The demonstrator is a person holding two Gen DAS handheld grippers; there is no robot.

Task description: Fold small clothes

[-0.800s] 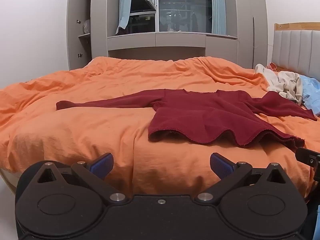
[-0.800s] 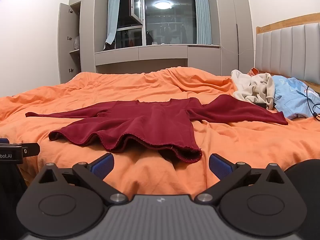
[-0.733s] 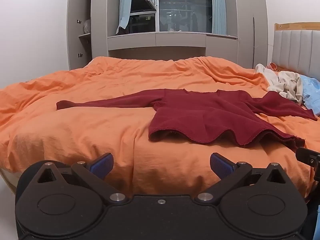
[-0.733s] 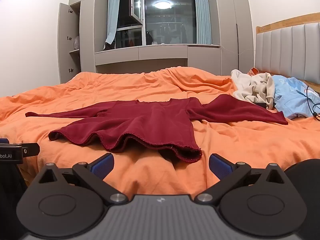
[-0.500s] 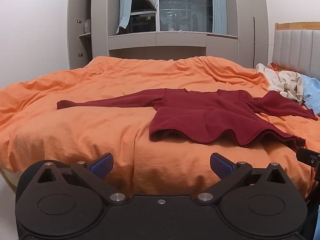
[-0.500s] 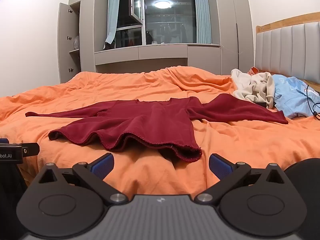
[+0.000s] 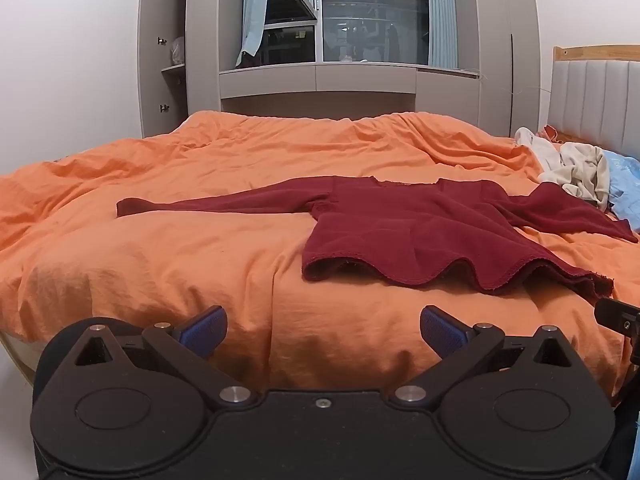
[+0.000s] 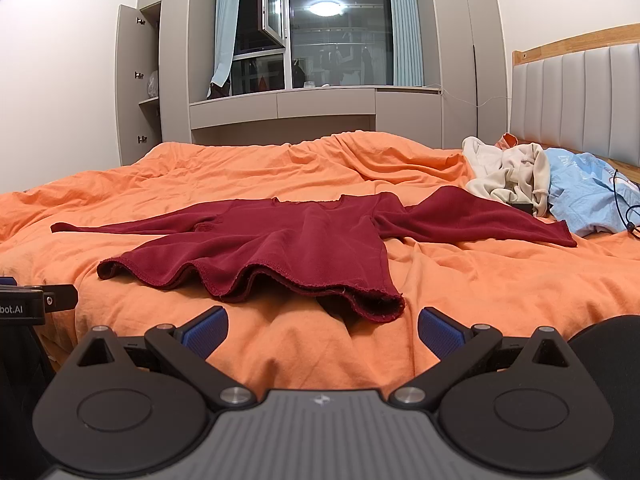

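Observation:
A dark red long-sleeved top [image 7: 408,228] [image 8: 288,244] lies spread flat on the orange bed cover [image 7: 180,248] [image 8: 480,280], sleeves stretched out to both sides and its wavy hem toward me. My left gripper [image 7: 322,330] hovers open near the bed's front edge, short of the hem and to its left. My right gripper [image 8: 322,330] is open too, just in front of the hem's right corner. Nothing sits between either pair of blue pads.
A cream garment [image 8: 508,176] and a light blue one [image 8: 588,188] are heaped at the right by the padded headboard [image 8: 576,100], with a dark cable [image 8: 624,208] on the blue one. Grey cabinets [image 7: 168,64] and a window [image 7: 360,16] stand behind the bed.

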